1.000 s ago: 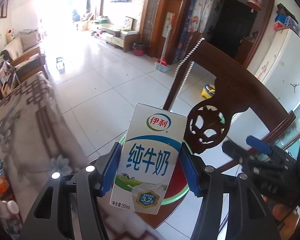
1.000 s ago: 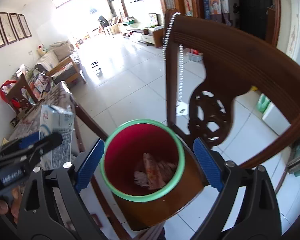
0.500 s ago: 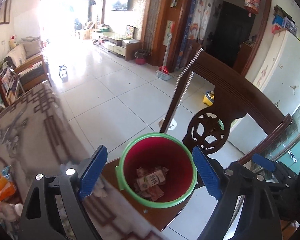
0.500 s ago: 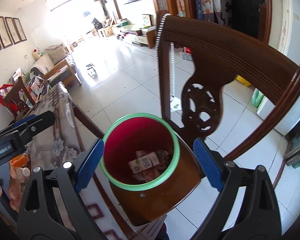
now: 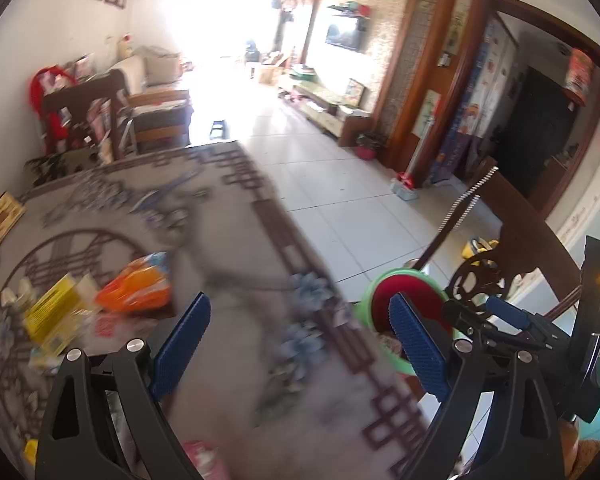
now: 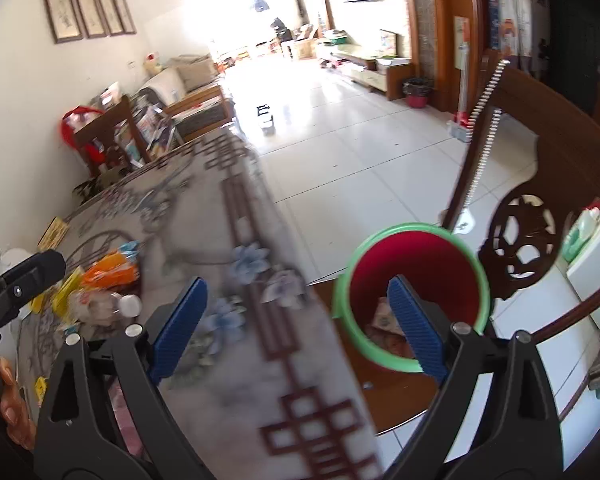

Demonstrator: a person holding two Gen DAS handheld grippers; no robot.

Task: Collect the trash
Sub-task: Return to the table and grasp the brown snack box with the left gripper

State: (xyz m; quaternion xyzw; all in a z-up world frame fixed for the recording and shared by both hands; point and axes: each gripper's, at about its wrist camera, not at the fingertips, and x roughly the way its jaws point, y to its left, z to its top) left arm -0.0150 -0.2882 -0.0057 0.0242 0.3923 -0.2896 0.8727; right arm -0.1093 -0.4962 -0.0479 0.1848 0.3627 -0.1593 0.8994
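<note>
Milk carton gone, table point(image 5: 236, 320) ahead

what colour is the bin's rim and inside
Green rim, red inside on the bin; clearest in the right wrist view.

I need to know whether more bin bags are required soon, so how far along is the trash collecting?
Done: the red bin on the chair already holds some wrappers at its bottom. In hand: nothing; the left gripper is opening with nothing between its jaws, and the right gripper is open and empty. Left: the orange packet, the yellow box and other litter beside them on the table.
</note>
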